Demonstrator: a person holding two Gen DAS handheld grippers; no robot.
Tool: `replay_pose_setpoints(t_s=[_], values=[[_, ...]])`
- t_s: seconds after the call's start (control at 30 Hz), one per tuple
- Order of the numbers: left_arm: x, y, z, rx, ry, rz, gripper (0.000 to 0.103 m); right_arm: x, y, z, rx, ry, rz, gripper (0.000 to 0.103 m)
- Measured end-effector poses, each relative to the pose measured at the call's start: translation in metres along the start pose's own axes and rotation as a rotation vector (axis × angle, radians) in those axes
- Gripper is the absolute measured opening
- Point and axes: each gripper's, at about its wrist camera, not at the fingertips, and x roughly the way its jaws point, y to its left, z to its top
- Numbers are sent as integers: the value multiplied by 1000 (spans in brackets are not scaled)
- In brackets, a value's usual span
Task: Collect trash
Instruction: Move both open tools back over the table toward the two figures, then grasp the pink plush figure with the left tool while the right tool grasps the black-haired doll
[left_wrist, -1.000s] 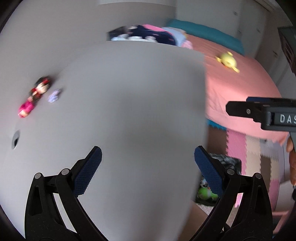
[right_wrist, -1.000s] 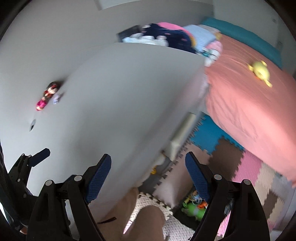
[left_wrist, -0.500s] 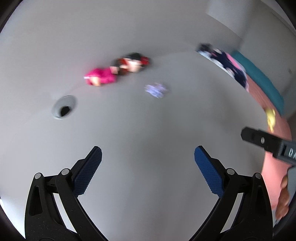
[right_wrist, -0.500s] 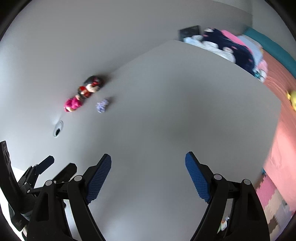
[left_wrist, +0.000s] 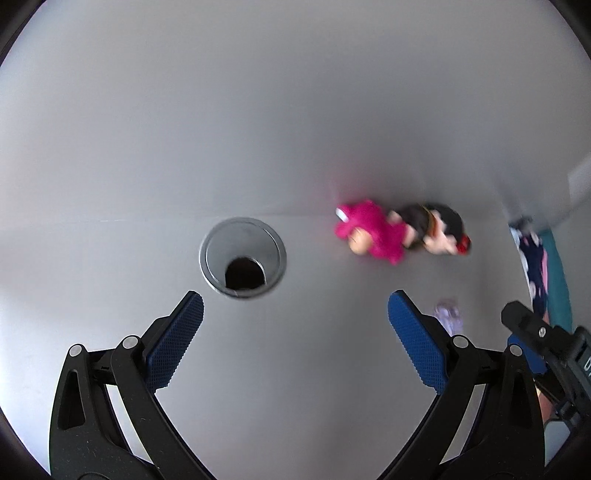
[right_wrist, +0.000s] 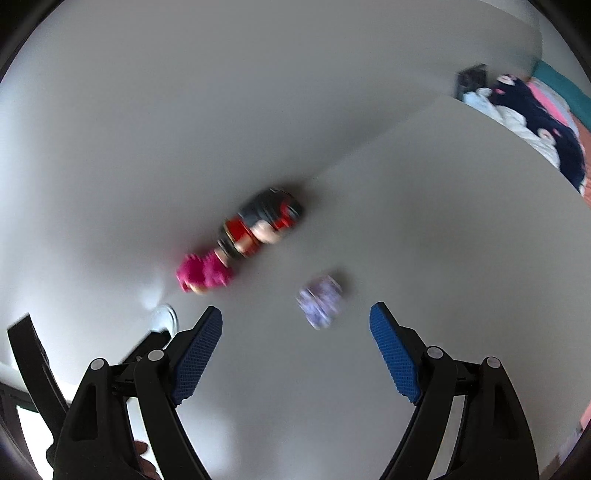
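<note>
A home bedroom is showing here, likely a child's. A grey desk (left_wrist: 295, 369) with a round cable hole (left_wrist: 243, 267) is standing against a plain wall, and two small dolls (right_wrist: 236, 243) are lying on it. Past the desk's far edge, a heap of clothes (right_wrist: 535, 122) is lying beside a bed (right_wrist: 561, 85) in pink and teal bedding.

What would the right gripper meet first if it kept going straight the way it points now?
Most likely the small crumpled purple wrapper on the grey desk, just ahead between the open right gripper fingers. The dolls lie further off to the left. Depth is blurred.
</note>
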Motion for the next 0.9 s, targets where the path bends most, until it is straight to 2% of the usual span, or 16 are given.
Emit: replay_pose_setpoints(t_s=[0.23,0.37,0.57,0.67,0.73,0.87,0.9], values=[[12,5,21,-96,-12,16,97,42,19,33,66,34,29,83],[18,3,26,-89,-17,29,97,62,22,46,120,36,7,83],[30,10,40,-98,-7,44,97,88,26,54,124,46,-36,82],[32,9,41,-85,-16,59,97,97,24,55,138,33,-21,79],[34,7,42,-85,-8,56,97,101,25,55,116,34,-35,74],[39,-3,40,-95,15,32,97,99,30,52,37,18,-60,73],[39,-4,41,-98,17,27,97,95,30,51,11,1,-93,73]])
